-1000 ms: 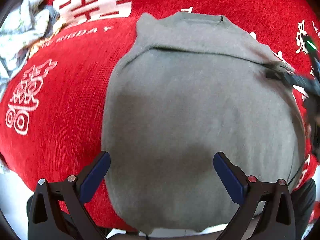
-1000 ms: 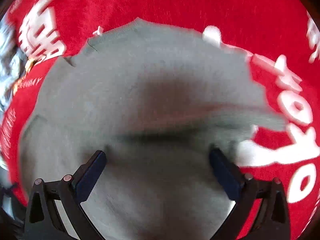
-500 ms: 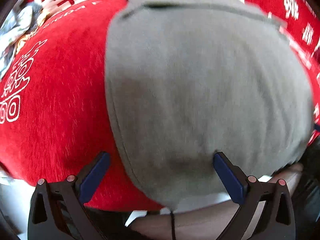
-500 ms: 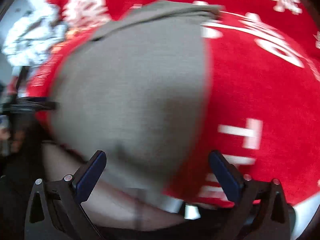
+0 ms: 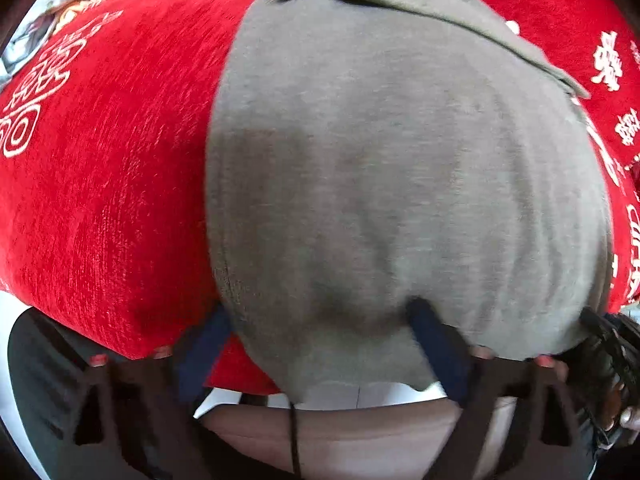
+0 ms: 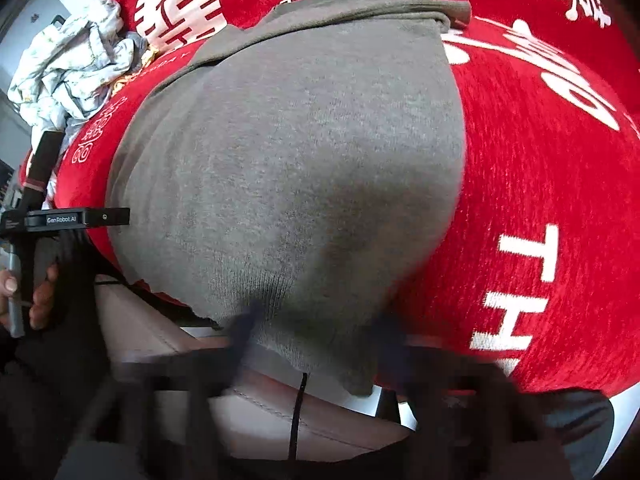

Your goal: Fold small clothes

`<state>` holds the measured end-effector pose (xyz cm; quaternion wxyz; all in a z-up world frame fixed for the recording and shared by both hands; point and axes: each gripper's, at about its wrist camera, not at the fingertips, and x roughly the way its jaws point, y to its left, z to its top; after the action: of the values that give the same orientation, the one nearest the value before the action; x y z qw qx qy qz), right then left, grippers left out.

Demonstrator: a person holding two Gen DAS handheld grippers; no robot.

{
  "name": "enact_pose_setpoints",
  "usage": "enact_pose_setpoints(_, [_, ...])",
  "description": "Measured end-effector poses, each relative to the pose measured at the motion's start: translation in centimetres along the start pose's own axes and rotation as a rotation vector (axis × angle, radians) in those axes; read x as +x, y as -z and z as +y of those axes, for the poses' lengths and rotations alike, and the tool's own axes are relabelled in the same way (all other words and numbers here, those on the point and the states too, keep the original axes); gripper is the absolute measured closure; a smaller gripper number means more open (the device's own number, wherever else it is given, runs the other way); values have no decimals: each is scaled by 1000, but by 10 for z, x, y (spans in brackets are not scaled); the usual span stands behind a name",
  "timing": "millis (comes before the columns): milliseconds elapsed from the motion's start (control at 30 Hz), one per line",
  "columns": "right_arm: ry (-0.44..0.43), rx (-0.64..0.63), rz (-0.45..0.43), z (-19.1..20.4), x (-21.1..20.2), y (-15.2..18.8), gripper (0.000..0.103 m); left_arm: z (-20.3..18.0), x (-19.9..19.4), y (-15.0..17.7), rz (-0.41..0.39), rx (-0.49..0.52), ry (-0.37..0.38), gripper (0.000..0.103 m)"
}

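Note:
A grey knit garment (image 5: 400,168) lies flat on a red cloth (image 5: 112,168) with white lettering; its near hem hangs over the table's front edge. It also fills the right wrist view (image 6: 304,168), with a folded layer at its far end. My left gripper (image 5: 320,344) is at the hem's near left corner, jaws still apart and blurred with motion, fabric between them. My right gripper (image 6: 316,328) is at the hem's near right corner, jaws narrower, blurred, around the fabric edge. The left gripper body (image 6: 68,218) shows at the left of the right wrist view.
A crumpled white patterned cloth pile (image 6: 76,60) lies at the far left of the table, also showing in the left wrist view (image 5: 52,4). The person's lap (image 5: 340,436) is just below the table's front edge. The red cloth (image 6: 540,168) extends to the right.
Both grippers have dropped back to the garment's near hem at the table's front edge. Their jaws have come inward around the hem corners, the right more than the left.

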<state>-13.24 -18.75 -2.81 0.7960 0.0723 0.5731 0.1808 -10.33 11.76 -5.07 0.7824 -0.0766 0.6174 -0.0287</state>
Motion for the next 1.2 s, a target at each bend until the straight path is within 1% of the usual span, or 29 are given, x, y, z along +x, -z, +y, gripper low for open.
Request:
enact_pose_setpoints(33, [-30,16,-5,-2,0,1,91,-7,-2,3,-3,20,24,60])
enact_pose_setpoints(67, [-56,23,-10,-3,-1,0,91,-12,-3,6,-1,37,45,72])
enact_pose_setpoints(100, [-90,37,-25,-5,-4,-1,91,-16,-6,8,-12,50,24,73])
enact_pose_setpoints(133, [-125,45,-47,-6,-10,-1,91,-17,-7,9,-16,51,23,80])
enact_pose_setpoints(167, [-163,49,-73,-7,-16,-1,91,-15,-9,10,-18,39,38,81])
enact_pose_setpoints(200, [-195,55,-95,-8,-24,-1,92,-10,-13,9,-19,17,69,84])
enact_pose_setpoints(233, [-220,64,-110,-9,-29,-1,92,-5,-20,7,-32,-8,108,85])
enact_pose_setpoints(267, [-251,78,-128,-12,-35,-2,92,1,-27,4,-49,-23,131,92])
enact_pose_setpoints(367, [-345,144,-178,-25,-49,-8,92,16,-58,-7,-145,-83,203,93])
enact_pose_setpoints(433, [-412,171,-224,-30,-59,-17,92,19,-77,-17,-203,-96,231,93])
enact_pose_setpoints(467, [-432,176,-238,-31,-63,-22,92,23,-85,-27,-213,-91,235,93])
enact_pose_setpoints(567, [-446,171,-258,-28,-72,-36,92,21,-105,-41,-252,-69,230,93])
enact_pose_setpoints(600, [-442,162,-262,-25,-74,-40,92,21,-110,-45,-251,-52,236,93])
enact_pose_setpoints(633, [-430,147,-261,-23,-76,-43,92,24,-107,-48,-223,-34,245,93])
enact_pose_setpoints(700, [-415,142,-239,-21,-72,-45,92,28,-92,-49,-135,-15,243,92])
enact_pose_setpoints(733, [-407,142,-226,-22,-69,-44,92,33,-77,-42,-47,-23,230,79])
enact_pose_setpoints(767, [-397,139,-217,-22,-66,-42,92,36,-67,-39,-3,-46,225,33])
enact_pose_setpoints(800, [-400,141,-217,-23,-66,-38,92,41,-54,-27,44,-92,222,7])
enact_pose_setpoints(833, [-418,152,-220,-25,-67,-37,92,49,-44,-14,53,-156,224,2])
enact_pose_setpoints(900, [-448,154,-237,-22,-71,-38,92,61,-26,7,67,-269,272,1])
enact_pose_setpoints(933, [-444,137,-245,-19,-75,-40,92,63,-15,15,98,-323,316,1])
enact_pose_setpoints(1033, [-443,104,-253,-12,-80,-49,92,63,-4,27,115,-417,399,1])
enact_pose_setpoints(1100, [-446,93,-259,-10,-83,-53,92,60,6,31,145,-448,413,1])
enact_pose_setpoints(1200, [-452,96,-266,-11,-85,-52,93,63,22,35,146,-494,384,1])
